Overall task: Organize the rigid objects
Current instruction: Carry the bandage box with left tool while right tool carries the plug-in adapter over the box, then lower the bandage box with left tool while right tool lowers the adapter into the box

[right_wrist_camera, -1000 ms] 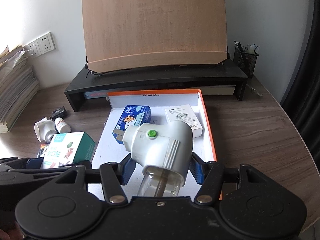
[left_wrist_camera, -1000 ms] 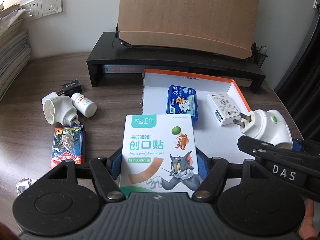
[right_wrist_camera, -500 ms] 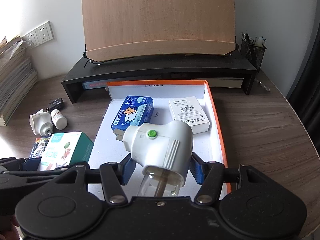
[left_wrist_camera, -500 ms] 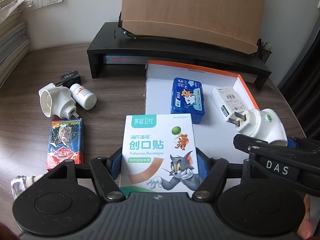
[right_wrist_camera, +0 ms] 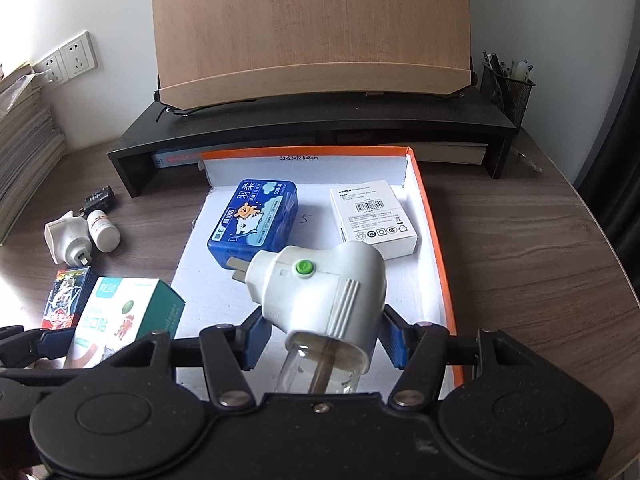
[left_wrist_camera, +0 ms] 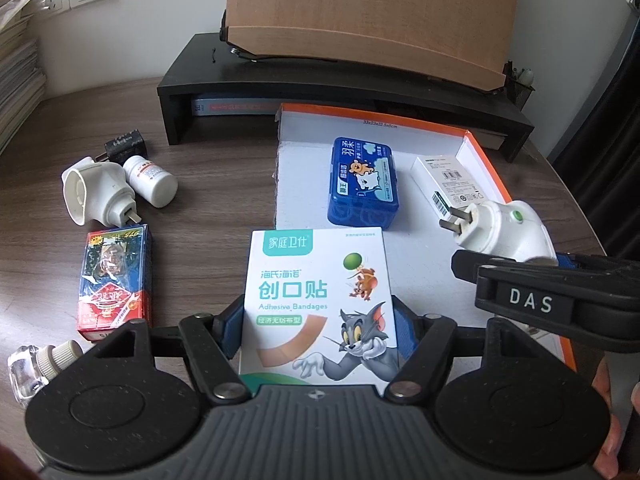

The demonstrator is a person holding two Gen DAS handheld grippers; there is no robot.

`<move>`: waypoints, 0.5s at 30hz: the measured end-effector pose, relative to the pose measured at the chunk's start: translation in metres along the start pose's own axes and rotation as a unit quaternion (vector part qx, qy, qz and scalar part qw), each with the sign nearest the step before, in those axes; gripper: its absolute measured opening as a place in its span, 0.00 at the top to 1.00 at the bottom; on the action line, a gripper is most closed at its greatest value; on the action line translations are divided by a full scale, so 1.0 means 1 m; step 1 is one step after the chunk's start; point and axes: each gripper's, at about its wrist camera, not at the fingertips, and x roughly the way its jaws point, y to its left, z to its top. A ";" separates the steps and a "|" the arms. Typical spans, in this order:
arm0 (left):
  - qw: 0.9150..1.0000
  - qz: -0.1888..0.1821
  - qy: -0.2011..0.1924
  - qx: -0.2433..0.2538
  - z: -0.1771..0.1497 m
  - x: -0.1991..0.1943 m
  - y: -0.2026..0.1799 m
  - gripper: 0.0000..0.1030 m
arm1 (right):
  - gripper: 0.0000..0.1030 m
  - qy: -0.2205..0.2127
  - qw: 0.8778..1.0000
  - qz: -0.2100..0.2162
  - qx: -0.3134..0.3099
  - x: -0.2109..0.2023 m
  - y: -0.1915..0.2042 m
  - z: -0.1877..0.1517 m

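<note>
My left gripper (left_wrist_camera: 316, 326) is shut on a white and teal adhesive bandage box (left_wrist_camera: 316, 304), held above the table beside the tray's near left corner. My right gripper (right_wrist_camera: 324, 334) is shut on a white plug-in mosquito repeller (right_wrist_camera: 324, 292) with a green button, held over the tray's near part. The orange-rimmed white tray (right_wrist_camera: 436, 248) holds a blue tin (right_wrist_camera: 256, 220) and a white adapter box (right_wrist_camera: 372, 216). The repeller (left_wrist_camera: 504, 232) and tray (left_wrist_camera: 486, 164) also show in the left wrist view.
On the table left of the tray lie a second white repeller (left_wrist_camera: 96, 196), a white pill bottle (left_wrist_camera: 150, 180), a black adapter (left_wrist_camera: 124, 146), a red card box (left_wrist_camera: 114, 276) and a glass bottle (left_wrist_camera: 34, 364). A black monitor stand (right_wrist_camera: 320, 128) is behind the tray. Papers are stacked at far left.
Both grippers have moved forward and a little lower towards the tray, each keeping its object. The objects on the table have not moved.
</note>
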 end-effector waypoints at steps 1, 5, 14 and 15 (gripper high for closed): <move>1.000 0.000 0.000 0.001 0.000 0.000 -0.001 0.31 | 0.32 0.000 1.000 0.000 0.001 0.000 0.000 0.000; 1.000 -0.010 0.002 0.000 0.000 0.002 -0.002 0.31 | 0.32 0.001 1.000 0.000 0.003 0.002 -0.003 0.001; 0.999 -0.026 -0.002 0.020 -0.001 0.005 -0.014 0.31 | 0.32 0.003 1.000 -0.006 0.011 0.005 -0.013 0.004; 0.999 -0.028 -0.001 0.021 -0.001 0.006 -0.015 0.31 | 0.32 0.004 1.000 -0.007 0.012 0.006 -0.014 0.004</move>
